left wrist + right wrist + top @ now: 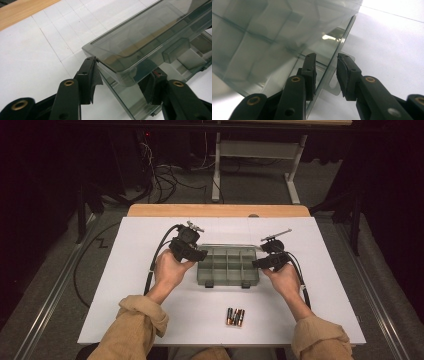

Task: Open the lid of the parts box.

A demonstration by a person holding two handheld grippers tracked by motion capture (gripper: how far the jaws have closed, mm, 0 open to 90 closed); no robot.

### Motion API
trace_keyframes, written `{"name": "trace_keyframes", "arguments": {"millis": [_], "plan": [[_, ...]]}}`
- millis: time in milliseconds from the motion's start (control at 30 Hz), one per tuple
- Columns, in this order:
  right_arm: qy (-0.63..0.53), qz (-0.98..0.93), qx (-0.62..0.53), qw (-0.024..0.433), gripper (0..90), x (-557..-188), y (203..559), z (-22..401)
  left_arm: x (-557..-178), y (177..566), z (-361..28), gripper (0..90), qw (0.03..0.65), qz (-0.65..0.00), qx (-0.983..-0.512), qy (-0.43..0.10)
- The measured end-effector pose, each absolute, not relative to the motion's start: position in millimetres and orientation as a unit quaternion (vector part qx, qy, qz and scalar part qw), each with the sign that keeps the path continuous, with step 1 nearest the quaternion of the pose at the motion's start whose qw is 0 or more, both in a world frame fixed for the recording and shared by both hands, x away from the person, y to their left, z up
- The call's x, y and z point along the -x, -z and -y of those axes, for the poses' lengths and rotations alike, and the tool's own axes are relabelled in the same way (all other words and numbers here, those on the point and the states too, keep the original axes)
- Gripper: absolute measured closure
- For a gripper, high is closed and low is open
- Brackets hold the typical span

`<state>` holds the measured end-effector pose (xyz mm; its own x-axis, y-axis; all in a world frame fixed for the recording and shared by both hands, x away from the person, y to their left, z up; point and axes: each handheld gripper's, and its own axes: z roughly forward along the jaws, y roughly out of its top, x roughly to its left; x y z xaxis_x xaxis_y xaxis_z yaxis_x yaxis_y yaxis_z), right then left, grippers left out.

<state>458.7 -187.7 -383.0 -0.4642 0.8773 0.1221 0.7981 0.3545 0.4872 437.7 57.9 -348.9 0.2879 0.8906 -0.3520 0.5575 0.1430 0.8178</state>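
A smoky translucent compartment box [227,270] lies mid-table, its lid [140,40] lifted partway off the base. My left gripper [196,254] is at the box's left end. In the left gripper view the left gripper [124,66] straddles the lid's end; one pad [90,75] touches the lid's corner and the other shows dimly through the plastic. My right gripper [265,262] is at the box's right end. In the right gripper view the right gripper [327,56] stands open astride the thin side wall [337,50], with a gap beside the wall.
Several batteries [235,316] lie together near the table's front edge, between the person's forearms. The white table top [150,320] spreads around the box, with a wooden strip [215,210] along its far edge. Cables [152,265] trail from both grippers.
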Motion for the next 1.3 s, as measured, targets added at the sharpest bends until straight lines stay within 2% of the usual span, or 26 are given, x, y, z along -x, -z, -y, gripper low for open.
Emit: {"name": "trace_keyframes", "arguments": {"millis": [233,300,1300], "plan": [[-0.247,-0.821,-0.510,0.078,70.8,-459,383,188,-444,350,-59,54.8,0.496,-0.571,-0.630,-0.175],[-0.247,-0.821,-0.509,0.078,70.8,-459,383,188,-446,351,-58,59.0,0.496,-0.573,-0.629,-0.172],[-0.241,-0.823,-0.508,0.078,71.1,-460,382,187,-465,349,-60,62.9,0.506,-0.581,-0.612,-0.177]]}}
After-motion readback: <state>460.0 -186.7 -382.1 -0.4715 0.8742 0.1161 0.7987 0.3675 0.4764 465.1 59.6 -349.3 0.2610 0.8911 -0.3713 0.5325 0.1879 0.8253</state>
